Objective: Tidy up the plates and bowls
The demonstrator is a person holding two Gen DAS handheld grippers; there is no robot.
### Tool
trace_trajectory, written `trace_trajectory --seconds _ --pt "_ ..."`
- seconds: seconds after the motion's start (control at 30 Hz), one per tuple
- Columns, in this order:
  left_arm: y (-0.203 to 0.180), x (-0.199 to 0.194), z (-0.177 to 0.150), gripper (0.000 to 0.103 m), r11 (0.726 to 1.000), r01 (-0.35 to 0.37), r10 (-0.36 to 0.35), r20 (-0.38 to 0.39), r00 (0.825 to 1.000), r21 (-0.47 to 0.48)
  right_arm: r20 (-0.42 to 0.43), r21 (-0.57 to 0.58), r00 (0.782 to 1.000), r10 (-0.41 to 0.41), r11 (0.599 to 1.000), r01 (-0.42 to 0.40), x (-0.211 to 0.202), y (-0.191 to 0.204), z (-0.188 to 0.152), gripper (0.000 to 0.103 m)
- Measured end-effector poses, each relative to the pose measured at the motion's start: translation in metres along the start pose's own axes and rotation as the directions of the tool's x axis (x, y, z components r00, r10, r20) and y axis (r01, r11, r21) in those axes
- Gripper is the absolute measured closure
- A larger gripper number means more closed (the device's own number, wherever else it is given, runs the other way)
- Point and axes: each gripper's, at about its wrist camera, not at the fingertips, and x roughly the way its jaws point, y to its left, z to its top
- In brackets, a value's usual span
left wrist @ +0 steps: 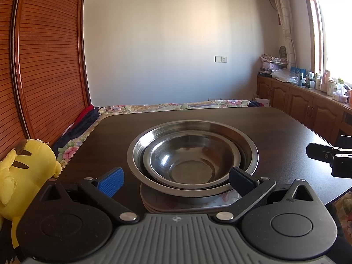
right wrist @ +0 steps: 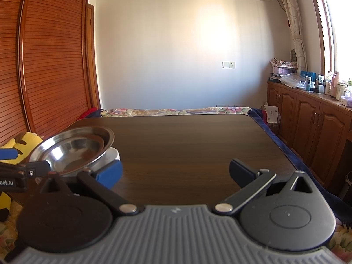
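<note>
On the dark wooden table (left wrist: 275, 129) a small steel bowl (left wrist: 193, 160) sits nested inside a larger steel bowl (left wrist: 250, 149). Both rest on a stack of white plates (left wrist: 167, 204) near the front edge. My left gripper (left wrist: 176, 181) is open, its blue pads either side of the bowls' near rim, touching nothing. In the right wrist view the same bowls (right wrist: 72, 149) and plates (right wrist: 113, 154) appear at the left. My right gripper (right wrist: 176, 173) is open over bare table to their right, holding nothing. The right gripper's black body (left wrist: 332, 156) shows at the left view's right edge.
A yellow plush toy (left wrist: 24, 176) lies off the table's left side beside a slatted wooden wardrobe (left wrist: 48, 55). A flowered bed cover (left wrist: 176, 106) lies behind the table. Wooden cabinets (right wrist: 308, 121) with bottles on top run along the right wall under a window.
</note>
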Motion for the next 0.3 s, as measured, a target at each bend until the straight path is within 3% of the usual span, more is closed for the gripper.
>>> trace_trajectory --seconds 0.3 --pt "0.0001 0.0 0.0 0.0 1.0 -0.001 0.001 0.0 1.0 0.002 -0.003 -0.002 1.0 0.002 1.0 -0.002 0.0014 -0.0017 0.0003 0.0"
